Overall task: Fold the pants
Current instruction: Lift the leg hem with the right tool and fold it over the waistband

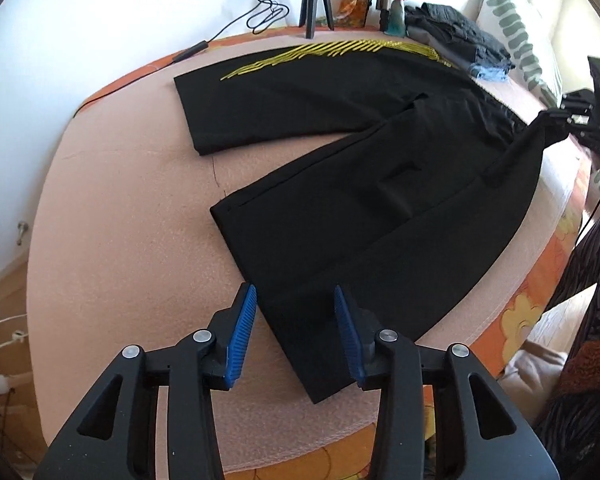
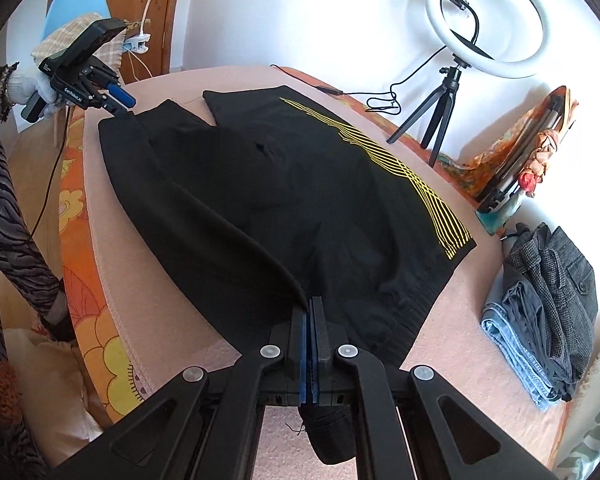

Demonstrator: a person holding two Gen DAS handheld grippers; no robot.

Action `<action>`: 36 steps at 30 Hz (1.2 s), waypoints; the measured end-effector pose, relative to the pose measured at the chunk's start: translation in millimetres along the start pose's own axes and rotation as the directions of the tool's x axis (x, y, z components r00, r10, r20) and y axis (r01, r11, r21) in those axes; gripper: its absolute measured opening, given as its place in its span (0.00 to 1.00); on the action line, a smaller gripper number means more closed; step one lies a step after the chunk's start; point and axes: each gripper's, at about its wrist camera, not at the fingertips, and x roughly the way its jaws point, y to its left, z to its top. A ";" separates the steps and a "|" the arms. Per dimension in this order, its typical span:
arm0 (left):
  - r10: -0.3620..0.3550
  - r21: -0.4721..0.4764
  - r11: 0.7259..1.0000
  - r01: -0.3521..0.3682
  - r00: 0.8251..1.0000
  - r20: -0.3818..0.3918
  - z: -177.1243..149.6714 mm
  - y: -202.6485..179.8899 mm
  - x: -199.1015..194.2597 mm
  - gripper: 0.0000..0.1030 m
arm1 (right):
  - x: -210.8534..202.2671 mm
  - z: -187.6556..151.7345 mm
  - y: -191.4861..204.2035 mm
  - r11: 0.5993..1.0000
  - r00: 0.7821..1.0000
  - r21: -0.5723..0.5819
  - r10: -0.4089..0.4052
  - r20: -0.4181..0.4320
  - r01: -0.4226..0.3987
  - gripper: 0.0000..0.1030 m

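The black pants (image 1: 340,184) lie spread on a pink padded surface (image 1: 120,240), with the two legs opened apart like a V; one leg carries a pattern of thin yellow lines (image 2: 400,164) along its outer side. The right gripper (image 2: 311,312) has its jaws pressed together on the waistband edge of the pants and holds this edge a little lifted, so the fabric rises from the surface to the blue pads, and a piece of cloth hangs under the fingers. In the left wrist view the same gripper (image 1: 556,114) is seen at the far right, with the fabric pulled up to it. The left gripper (image 1: 296,312) has its jaws wide apart, above the hem end of the nearer leg, and nothing is between its blue pads (image 1: 242,332); if it touches the cloth I cannot tell. In the right wrist view this gripper (image 2: 122,102) is at the far end of the pants, held by a hand in a white glove (image 2: 32,84). Beside the waistband lies a stack of folded clothes (image 2: 548,312). A ring light on a small tripod (image 2: 484,20) stands at the far edge of the surface.
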 end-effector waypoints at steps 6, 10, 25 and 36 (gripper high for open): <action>-0.004 0.019 1.000 0.003 1.000 0.022 -1.2 0.7 5.0 0.38 | 7.5 0.6 -0.7 1.000 1.000 0.002 0.006 -0.018 -0.006 0.00; -0.006 0.038 0.999 0.004 0.999 0.039 -4.5 -1.4 2.8 0.38 | 11.8 0.7 -1.0 1.000 1.000 0.004 0.005 -0.030 -0.005 0.00; 0.030 0.119 0.992 -0.038 0.998 0.063 -9.8 -13.6 0.9 0.04 | 18.5 2.7 -2.5 1.000 0.999 0.021 -0.005 -0.047 0.006 0.00; 0.018 -0.044 0.999 -0.006 0.954 0.298 0.7 8.7 -56.0 0.02 | 5.3 6.3 -7.6 0.998 0.999 0.057 -0.039 -0.007 0.039 0.00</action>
